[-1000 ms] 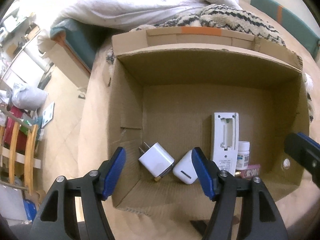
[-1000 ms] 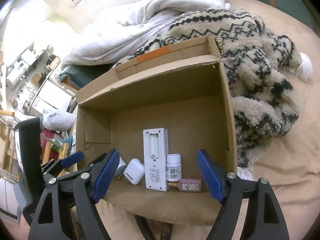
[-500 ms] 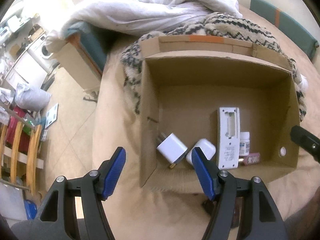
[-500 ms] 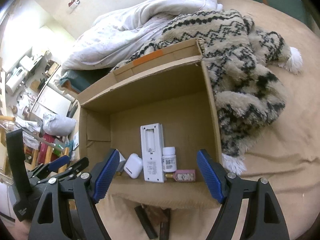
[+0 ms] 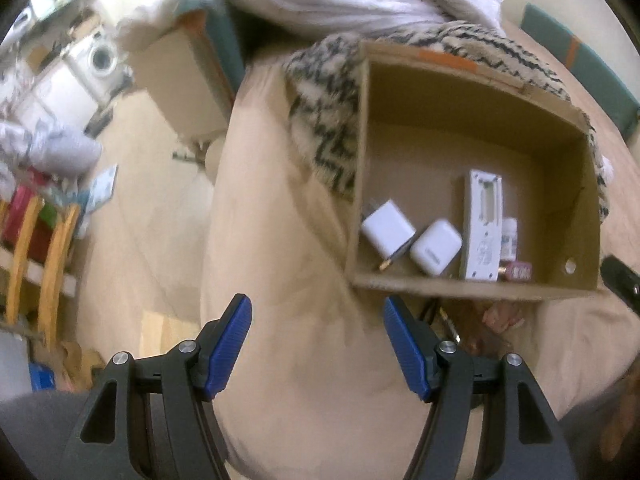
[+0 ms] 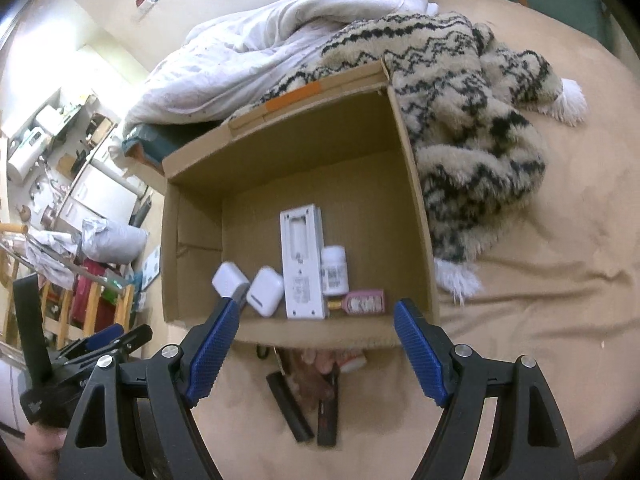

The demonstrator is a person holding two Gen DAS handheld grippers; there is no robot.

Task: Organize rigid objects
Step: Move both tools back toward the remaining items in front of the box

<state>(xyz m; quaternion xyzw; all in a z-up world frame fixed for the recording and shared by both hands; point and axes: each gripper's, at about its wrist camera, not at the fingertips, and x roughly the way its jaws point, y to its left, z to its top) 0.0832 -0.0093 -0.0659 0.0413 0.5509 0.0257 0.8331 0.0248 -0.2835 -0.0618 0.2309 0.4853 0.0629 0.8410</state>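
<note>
Both tools, the left tool [image 5: 318, 340] and the right tool [image 6: 316, 350], are held open and empty above the beige bed sheet [image 6: 520, 320]. Just beyond, dark flat sticks [image 6: 290, 408] are seen beside the brown cardboard box [image 6: 420, 216]. Along its near wall are lined a white charger plug [image 6: 229, 280], a white earbud case [image 6: 265, 291], a long white remote [image 6: 302, 264], a white pill bottle [image 6: 334, 270] and a pink bottle [image 6: 365, 302].

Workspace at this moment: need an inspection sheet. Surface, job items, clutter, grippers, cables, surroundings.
Surface: tan bedsheet.
Job's things: cardboard box holds charger, white case, white remote, pill bottle, pink bottle; dark sticks lie outside, by its near wall.
Clutter: patterned blanket, white duvet.
Grippers: left gripper open, empty; right gripper open, empty.
Cables: nothing seen.
Surroundings: washing machine, wooden rack.
</note>
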